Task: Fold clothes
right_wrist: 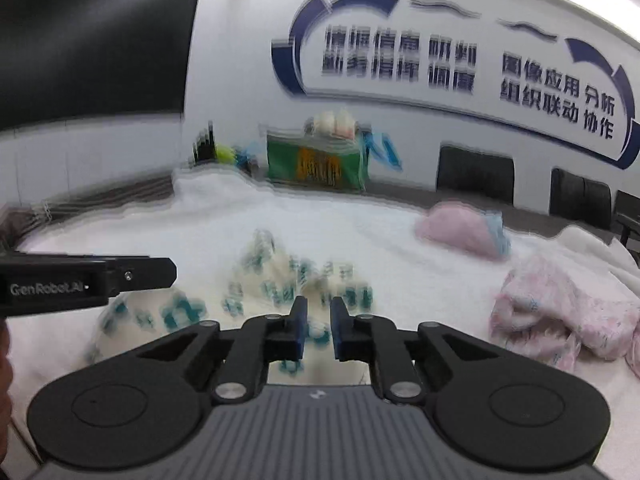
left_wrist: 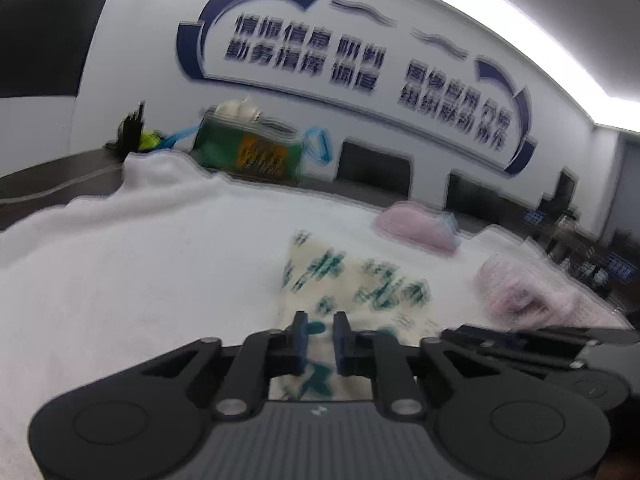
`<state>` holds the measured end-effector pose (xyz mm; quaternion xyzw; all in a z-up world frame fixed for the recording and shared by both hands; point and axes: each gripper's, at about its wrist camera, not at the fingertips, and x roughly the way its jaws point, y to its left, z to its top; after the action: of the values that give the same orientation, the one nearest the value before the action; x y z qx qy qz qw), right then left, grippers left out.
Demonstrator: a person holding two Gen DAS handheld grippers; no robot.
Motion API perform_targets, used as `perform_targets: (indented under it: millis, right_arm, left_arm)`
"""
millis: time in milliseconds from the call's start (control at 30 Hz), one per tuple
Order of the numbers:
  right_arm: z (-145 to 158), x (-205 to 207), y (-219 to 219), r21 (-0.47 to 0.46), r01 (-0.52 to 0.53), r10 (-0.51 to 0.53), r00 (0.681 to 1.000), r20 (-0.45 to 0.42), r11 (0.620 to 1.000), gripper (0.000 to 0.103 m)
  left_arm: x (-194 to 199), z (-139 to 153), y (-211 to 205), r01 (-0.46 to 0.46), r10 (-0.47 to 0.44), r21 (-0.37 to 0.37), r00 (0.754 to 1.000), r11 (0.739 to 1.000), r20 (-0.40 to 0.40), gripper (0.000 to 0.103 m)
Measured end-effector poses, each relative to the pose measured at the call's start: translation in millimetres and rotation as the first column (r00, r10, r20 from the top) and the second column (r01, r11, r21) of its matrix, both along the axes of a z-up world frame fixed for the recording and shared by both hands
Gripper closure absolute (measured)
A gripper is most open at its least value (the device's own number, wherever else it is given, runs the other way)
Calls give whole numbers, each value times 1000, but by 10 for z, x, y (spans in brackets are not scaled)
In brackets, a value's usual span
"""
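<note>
A cream garment with teal print (left_wrist: 352, 284) lies on the white blanket (left_wrist: 140, 264), just ahead of my left gripper (left_wrist: 320, 320). The left jaws stand a narrow gap apart with cloth showing between them; the blur hides whether they pinch it. In the right wrist view the same garment (right_wrist: 276, 280) is bunched up in front of my right gripper (right_wrist: 319, 304), whose jaws also stand slightly apart over the cloth. The left gripper's body (right_wrist: 80, 280) shows at the left edge of the right wrist view.
A crumpled pink garment (right_wrist: 560, 312) lies at the right and a folded pink and blue one (right_wrist: 464, 232) farther back. A green bag (right_wrist: 316, 164) stands at the blanket's far edge. Black chairs (right_wrist: 476, 172) line the wall.
</note>
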<state>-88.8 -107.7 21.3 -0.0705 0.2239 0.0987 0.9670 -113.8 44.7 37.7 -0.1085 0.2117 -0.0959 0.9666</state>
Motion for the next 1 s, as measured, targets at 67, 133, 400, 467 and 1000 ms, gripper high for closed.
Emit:
perform_targets:
  millis: [67, 133, 400, 467, 1000]
  right_arm:
    - [-79, 70, -19, 3, 15, -15, 1000, -24, 1000, 92]
    - [-110, 112, -56, 24, 25, -24, 999, -40, 999, 92]
    - [-95, 86, -329, 153, 11, -2, 998, -57, 988, 91]
    - [-131, 98, -330, 158, 11, -1, 998, -65, 987, 91]
    - [129, -652, -822, 88, -344, 343, 939, 18, 935, 48]
  left_arm:
    - [22, -24, 41, 5, -5, -23, 1000, 1000, -17, 91]
    - [44, -48, 81, 10, -11, -47, 999, 999, -34, 90]
    - [132, -142, 252, 20, -36, -149, 994, 989, -101, 89]
    - [151, -148, 352, -18, -8, -212, 992, 977, -123, 89]
    - [-424, -67, 756, 406, -411, -130, 912, 904, -11, 42]
